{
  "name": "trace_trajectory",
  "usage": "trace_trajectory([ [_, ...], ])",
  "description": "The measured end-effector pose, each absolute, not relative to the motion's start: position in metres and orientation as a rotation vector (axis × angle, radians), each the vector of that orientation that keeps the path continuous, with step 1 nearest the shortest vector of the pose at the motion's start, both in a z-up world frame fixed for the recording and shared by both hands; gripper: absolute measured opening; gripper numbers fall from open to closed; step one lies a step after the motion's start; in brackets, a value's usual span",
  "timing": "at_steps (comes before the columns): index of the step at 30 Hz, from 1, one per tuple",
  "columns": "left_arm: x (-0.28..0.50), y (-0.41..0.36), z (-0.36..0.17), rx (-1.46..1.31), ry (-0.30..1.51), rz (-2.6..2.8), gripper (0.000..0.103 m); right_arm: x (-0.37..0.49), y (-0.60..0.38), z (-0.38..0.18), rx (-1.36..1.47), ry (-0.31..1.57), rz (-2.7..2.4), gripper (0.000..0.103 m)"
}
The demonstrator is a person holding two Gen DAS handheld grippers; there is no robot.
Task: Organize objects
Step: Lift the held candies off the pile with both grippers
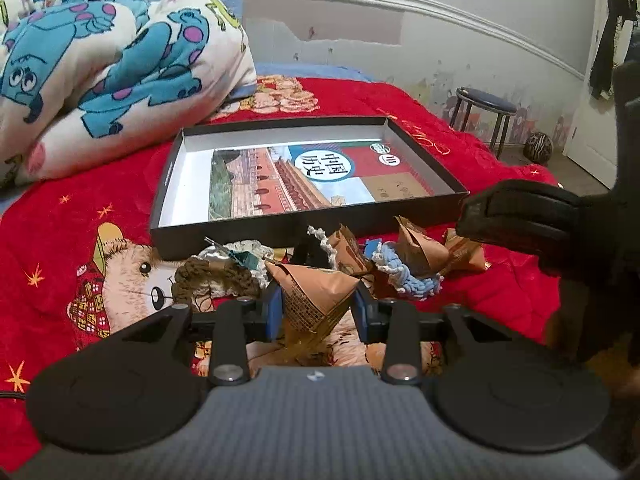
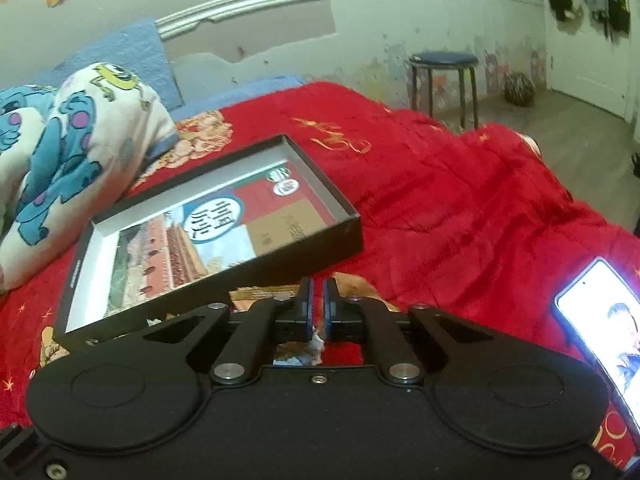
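The left hand-held gripper [image 1: 319, 307] is partly closed, its blue pads squeezing a brown paper pyramid packet [image 1: 316, 294] by its two sides, above the red bed blanket [image 1: 480, 184]. The right hand-held gripper [image 2: 318, 307] is fully closed, apparently empty. The packet looks light, crinkly and easily crushed, so a gentle side grip suits it. Beyond lie more packets [image 1: 418, 254], crocheted yarn pieces [image 1: 216, 276], and an open black box [image 1: 224, 236] holding a book [image 1: 280, 184].

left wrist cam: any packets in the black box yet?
No. The black box holds only a book; the brown packets lie on the red blanket in front of it.
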State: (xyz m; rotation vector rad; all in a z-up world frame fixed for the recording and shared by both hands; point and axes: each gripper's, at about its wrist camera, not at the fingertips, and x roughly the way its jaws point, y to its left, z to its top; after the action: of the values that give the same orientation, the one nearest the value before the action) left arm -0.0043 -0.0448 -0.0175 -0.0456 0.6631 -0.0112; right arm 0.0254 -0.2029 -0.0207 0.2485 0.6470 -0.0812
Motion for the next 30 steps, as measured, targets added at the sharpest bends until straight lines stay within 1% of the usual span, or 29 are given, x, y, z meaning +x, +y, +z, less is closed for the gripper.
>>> trace_trajectory([
  [12, -0.004, -0.040, -0.024, -0.064, 0.708, 0.022, 0.040, 0.018, -0.210, -0.024, 0.273, 0.690, -0.081, 0.005],
  [14, -0.001, -0.038, -0.027, -0.072, 0.722, 0.028, 0.040, 0.023, -0.209, -0.028, 0.252, 0.716, -0.087, 0.007],
  [15, 0.000, -0.038, -0.028, -0.074, 0.728, 0.031, 0.040, 0.024, -0.209, -0.030, 0.250, 0.723, -0.093, 0.010],
  [17, 0.003, -0.036, -0.030, -0.082, 0.749, 0.037, 0.040, 0.029, -0.210, -0.033, 0.252, 0.726, -0.101, 0.011],
  [19, 0.006, -0.034, -0.033, -0.103, 0.773, 0.038, 0.040, 0.035, -0.211, -0.035, 0.267, 0.724, -0.110, 0.018],
  [21, 0.009, -0.030, -0.036, -0.129, 0.791, 0.041, 0.040, 0.044, -0.214, -0.038, 0.278, 0.723, -0.128, 0.020],
  [23, 0.012, -0.027, -0.038, -0.156, 0.816, 0.041, 0.040, 0.052, -0.217, -0.041, 0.283, 0.723, -0.145, 0.029],
  [24, 0.014, -0.025, -0.039, -0.169, 0.823, 0.041, 0.040, 0.055, -0.218, -0.042, 0.289, 0.724, -0.156, 0.038],
  [27, 0.020, -0.023, -0.041, -0.190, 0.837, 0.040, 0.041, 0.061, -0.218, -0.050, 0.290, 0.733, -0.163, 0.043],
  [30, 0.022, -0.023, -0.043, -0.184, 0.849, 0.047, 0.041, 0.067, -0.214, -0.057, 0.247, 0.758, -0.183, 0.044],
])
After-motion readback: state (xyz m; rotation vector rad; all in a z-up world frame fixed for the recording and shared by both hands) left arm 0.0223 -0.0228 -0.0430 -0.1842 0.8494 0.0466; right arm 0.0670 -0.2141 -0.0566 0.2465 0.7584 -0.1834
